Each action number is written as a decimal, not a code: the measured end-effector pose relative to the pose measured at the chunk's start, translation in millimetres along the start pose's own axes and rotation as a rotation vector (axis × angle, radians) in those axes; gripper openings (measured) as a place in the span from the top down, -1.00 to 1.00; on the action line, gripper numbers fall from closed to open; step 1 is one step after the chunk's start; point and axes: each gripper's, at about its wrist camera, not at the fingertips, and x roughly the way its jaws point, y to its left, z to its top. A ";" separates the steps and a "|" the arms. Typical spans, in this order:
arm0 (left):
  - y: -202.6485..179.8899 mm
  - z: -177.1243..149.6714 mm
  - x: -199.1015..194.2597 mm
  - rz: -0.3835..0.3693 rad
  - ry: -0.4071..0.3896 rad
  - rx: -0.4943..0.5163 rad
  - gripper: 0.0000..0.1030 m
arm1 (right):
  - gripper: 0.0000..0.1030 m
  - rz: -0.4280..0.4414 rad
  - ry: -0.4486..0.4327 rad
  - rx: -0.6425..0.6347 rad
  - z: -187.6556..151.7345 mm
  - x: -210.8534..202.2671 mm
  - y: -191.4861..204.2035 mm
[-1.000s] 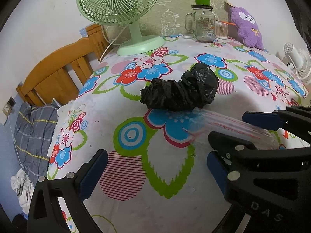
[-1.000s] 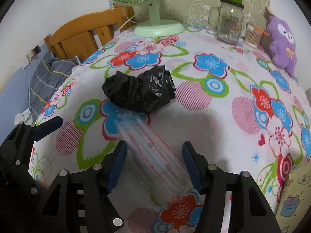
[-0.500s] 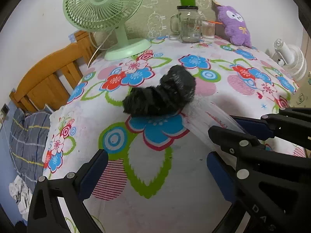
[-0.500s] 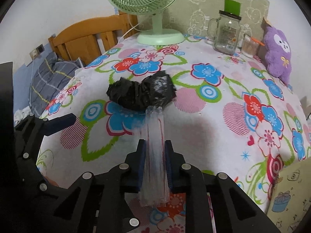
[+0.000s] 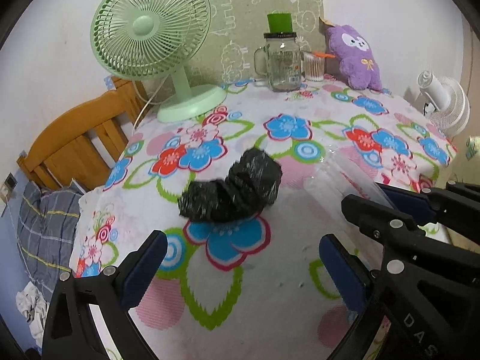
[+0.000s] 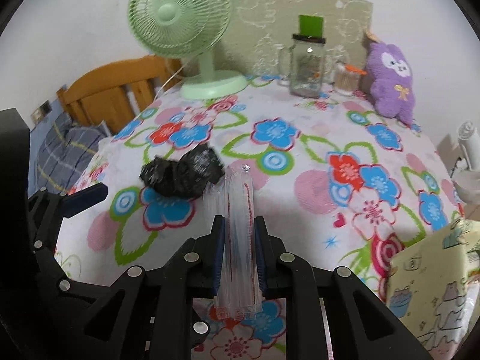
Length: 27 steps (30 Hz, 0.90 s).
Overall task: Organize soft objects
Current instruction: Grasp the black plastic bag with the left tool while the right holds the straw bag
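Note:
A crumpled black plastic bag [image 5: 234,190] [image 6: 183,175] lies on the flowered tablecloth [image 5: 288,273] near the middle of the table. My right gripper [image 6: 238,225] is shut on a folded clear plastic bag with red lines [image 6: 238,234], lifted off the cloth and pointing at the black bag. In the left wrist view that clear bag [image 5: 339,177] sticks out from the right gripper's jaws at the right. My left gripper [image 5: 240,255] hangs open over the cloth below the black bag, nothing between its fingers. A purple plush toy [image 5: 357,57] [image 6: 390,81] sits at the back right.
At the back stand a green desk fan [image 5: 159,51], a glass mug jar [image 5: 282,60] and a small glass of sticks [image 5: 313,67]. A wooden chair [image 5: 75,147] with a plaid cloth is left of the table. A white fan [image 5: 444,102] and a yellow printed box [image 6: 435,273] are right.
The right gripper shut on the clear plastic bag and lifted it off the cloth. Both grippers rose and drew back, so the black bag looks smaller and farther away.

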 end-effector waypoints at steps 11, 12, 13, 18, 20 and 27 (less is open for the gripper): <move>-4.7 22.8 13.0 0.015 -0.036 0.054 -0.88 | 0.59 -0.020 -0.042 0.120 15.1 9.9 -13.3; -4.4 24.6 15.5 0.007 -0.034 0.053 -0.87 | 0.59 -0.026 -0.045 0.125 16.4 11.3 -13.7; -4.4 25.9 17.6 0.002 -0.036 0.059 -0.87 | 0.59 -0.032 -0.048 0.133 17.4 13.0 -14.6; -6.6 29.4 28.3 -0.039 -0.034 0.075 -0.68 | 0.59 -0.049 -0.045 0.160 19.6 22.1 -19.7; -6.3 30.7 36.4 -0.085 -0.014 0.069 -0.49 | 0.59 -0.053 -0.039 0.171 20.5 28.0 -21.4; -6.3 29.4 56.8 -0.077 0.013 0.059 -0.08 | 0.59 -0.054 -0.009 0.178 18.9 43.1 -22.4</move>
